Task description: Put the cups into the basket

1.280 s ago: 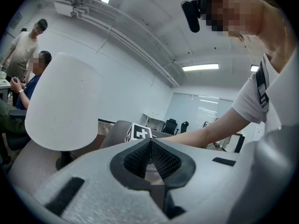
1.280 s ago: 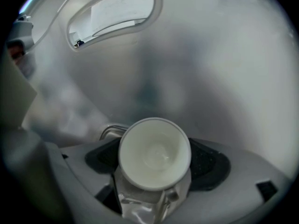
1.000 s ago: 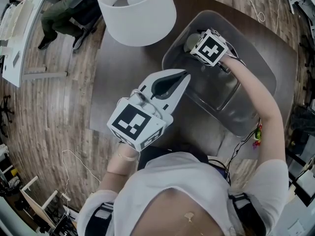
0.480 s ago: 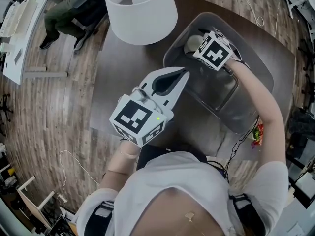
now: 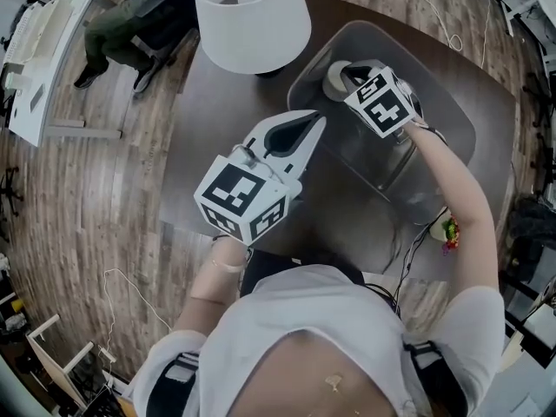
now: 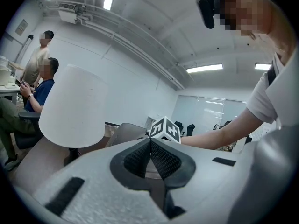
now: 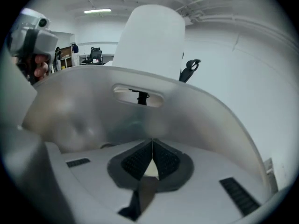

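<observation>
A grey plastic basket (image 5: 434, 124) stands on the dark table at the upper right. A pale cup (image 5: 332, 81) lies inside it at its far end. Over that end my right gripper (image 5: 352, 75) points steeply down. Its jaws have just been closing and now stand shut, the pads (image 7: 140, 160) together with nothing between them. The basket's wall (image 7: 201, 111) with its handle slot fills the right gripper view. My left gripper (image 5: 320, 122) hovers over the table just left of the basket. It is shut and empty, its pads (image 6: 163, 160) touching.
A lamp with a white shade (image 5: 252, 16) stands on the table behind the basket, left of it. People sit at a white desk (image 5: 39, 50) at the far left. A cable (image 5: 417, 259) and a small colourful thing (image 5: 447, 230) hang at the table's right edge.
The right gripper has lifted a little over the basket's far end, leaving the cup lying inside. The left gripper has kept about where it was.
</observation>
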Action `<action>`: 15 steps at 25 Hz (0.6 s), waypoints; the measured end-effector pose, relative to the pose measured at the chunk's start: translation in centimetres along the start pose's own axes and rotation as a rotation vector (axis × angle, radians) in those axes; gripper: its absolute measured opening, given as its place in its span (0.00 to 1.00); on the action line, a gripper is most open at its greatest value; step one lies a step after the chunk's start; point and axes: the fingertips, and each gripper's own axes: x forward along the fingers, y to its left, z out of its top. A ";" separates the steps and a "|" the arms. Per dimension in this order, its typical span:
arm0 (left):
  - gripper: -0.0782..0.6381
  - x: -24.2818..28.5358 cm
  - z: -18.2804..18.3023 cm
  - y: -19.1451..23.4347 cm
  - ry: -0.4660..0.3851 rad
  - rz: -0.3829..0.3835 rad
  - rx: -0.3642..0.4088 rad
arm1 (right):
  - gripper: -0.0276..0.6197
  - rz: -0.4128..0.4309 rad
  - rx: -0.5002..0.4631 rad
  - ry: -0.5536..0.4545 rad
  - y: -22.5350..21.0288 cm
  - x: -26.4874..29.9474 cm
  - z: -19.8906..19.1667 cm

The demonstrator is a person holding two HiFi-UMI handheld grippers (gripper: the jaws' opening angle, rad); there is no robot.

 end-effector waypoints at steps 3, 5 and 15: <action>0.12 -0.2 -0.1 0.1 0.002 0.012 -0.003 | 0.06 -0.042 0.012 -0.019 -0.1 -0.6 -0.2; 0.12 -0.2 -0.1 -0.1 0.003 0.013 -0.005 | 0.06 -0.037 0.040 -0.032 0.1 -1.1 -0.4; 0.12 -0.7 -0.4 -2.4 0.005 0.011 0.024 | 0.06 -0.120 0.039 -0.052 -0.3 -5.8 -1.3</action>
